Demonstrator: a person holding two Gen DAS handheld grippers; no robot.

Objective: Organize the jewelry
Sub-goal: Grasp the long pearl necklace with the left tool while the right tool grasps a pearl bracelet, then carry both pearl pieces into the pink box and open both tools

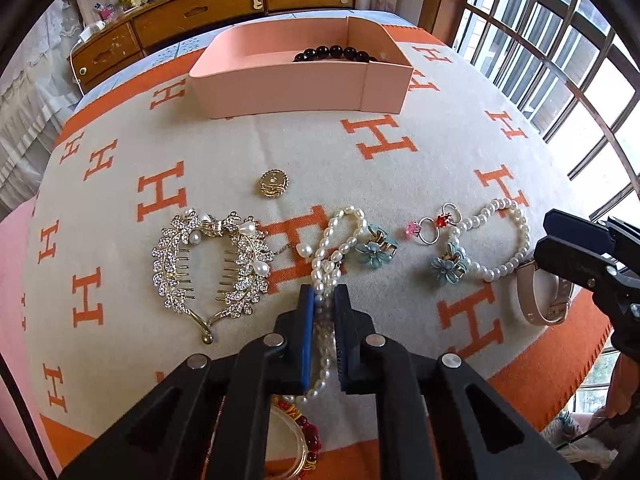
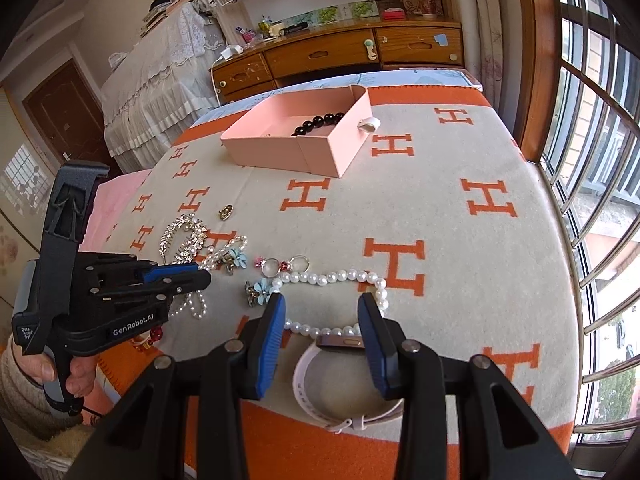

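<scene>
My left gripper point(image 1: 323, 294) is shut on a strand of small irregular pearls point(image 1: 340, 236) that lies on the orange-and-cream blanket point(image 1: 224, 152). In the right wrist view the left gripper point(image 2: 204, 274) shows at the left, held by a hand. My right gripper point(image 2: 322, 304) stands open over a watch with a pale strap point(image 2: 312, 380); the watch sits between the fingers and the left pad is clear of it. A pink open box point(image 1: 280, 88) at the far side holds a black bead bracelet point(image 1: 336, 54).
On the blanket lie a rhinestone heart comb point(image 1: 208, 264), a gold round brooch point(image 1: 274, 185), two blue flower clips point(image 1: 372, 250), rings with pink and red stones point(image 1: 430, 228), a round-pearl strand point(image 1: 504, 236) and a red bead bangle point(image 1: 304, 432). Window bars point(image 2: 592, 200) run along the right.
</scene>
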